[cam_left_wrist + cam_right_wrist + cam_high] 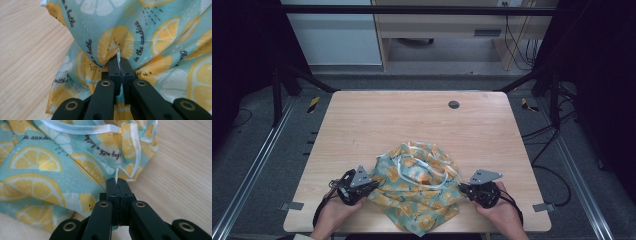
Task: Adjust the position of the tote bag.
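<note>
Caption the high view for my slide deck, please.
Two hand-held grippers, left gripper and right gripper, pinch opposite edges of a lemon-print cloth on a wooden table.

- This looks like a lab or test room set up for recording, not a home.
- A light wooden worktop with rounded corners stands alone inside a dark metal frame; a black bar of that frame crosses the top of the high view.
- Metal rails run along the grey floor on both sides of the worktop.
- Loose black cables trail over the floor at the right, and more hang by a pale wooden desk behind.
- Yellow-and-black hazard tape marks the floor near the far corners.
- A round grey cable port sits in the worktop's far side.
</note>
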`<state>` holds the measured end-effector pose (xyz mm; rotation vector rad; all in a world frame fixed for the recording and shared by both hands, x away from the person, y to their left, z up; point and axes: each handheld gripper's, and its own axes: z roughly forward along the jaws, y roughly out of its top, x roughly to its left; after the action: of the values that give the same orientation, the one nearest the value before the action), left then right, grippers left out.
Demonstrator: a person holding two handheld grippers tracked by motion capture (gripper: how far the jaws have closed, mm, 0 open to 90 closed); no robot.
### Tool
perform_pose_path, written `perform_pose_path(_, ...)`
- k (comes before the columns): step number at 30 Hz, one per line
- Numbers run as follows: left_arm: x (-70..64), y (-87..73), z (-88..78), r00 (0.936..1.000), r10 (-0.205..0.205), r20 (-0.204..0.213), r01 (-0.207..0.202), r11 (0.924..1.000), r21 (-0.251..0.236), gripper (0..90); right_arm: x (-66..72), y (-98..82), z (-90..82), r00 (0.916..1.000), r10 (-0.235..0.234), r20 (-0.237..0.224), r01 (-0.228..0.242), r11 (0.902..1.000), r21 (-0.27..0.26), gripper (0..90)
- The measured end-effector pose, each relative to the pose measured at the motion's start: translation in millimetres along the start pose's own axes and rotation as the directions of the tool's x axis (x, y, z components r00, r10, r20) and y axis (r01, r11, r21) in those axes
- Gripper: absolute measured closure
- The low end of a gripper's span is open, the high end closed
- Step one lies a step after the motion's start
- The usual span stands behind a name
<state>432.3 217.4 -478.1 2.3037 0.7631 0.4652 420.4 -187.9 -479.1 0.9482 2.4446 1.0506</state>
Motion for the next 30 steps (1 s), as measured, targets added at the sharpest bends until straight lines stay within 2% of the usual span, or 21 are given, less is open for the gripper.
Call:
perform_pose_path(5,3.6,2.7,8.8,0.9999,0.001,-0.012,-0.001,0.9999,0.016,90.0,-5.5,3.3,4.5,0.9999,0.012,0.011,-0.012,0.9999,-0.008,89.9)
perform_pose_path(11,8.0,7.0,18.7,0.9995,-0.006,-0.031,0.007,0.9997,0.023,90.0,-8.0,7.2,10.1,0.9996,0.003,0.028,-0.003,1.0000,-0.006,89.9)
perform_pose_path(22,14.8,12.2,28.6,0.9978,-0.025,-0.062,0.025,0.9996,0.014,90.0,-15.9,15.5,17.2,0.9983,0.015,0.056,-0.014,0.9997,-0.017,90.0)
perform_pose_path(30,15.3,13.7,30.5,0.9969,-0.025,-0.074,0.026,0.9996,0.014,90.0,-27.1,23.6,28.0,0.9943,0.037,0.100,-0.035,0.9991,-0.022,90.0)
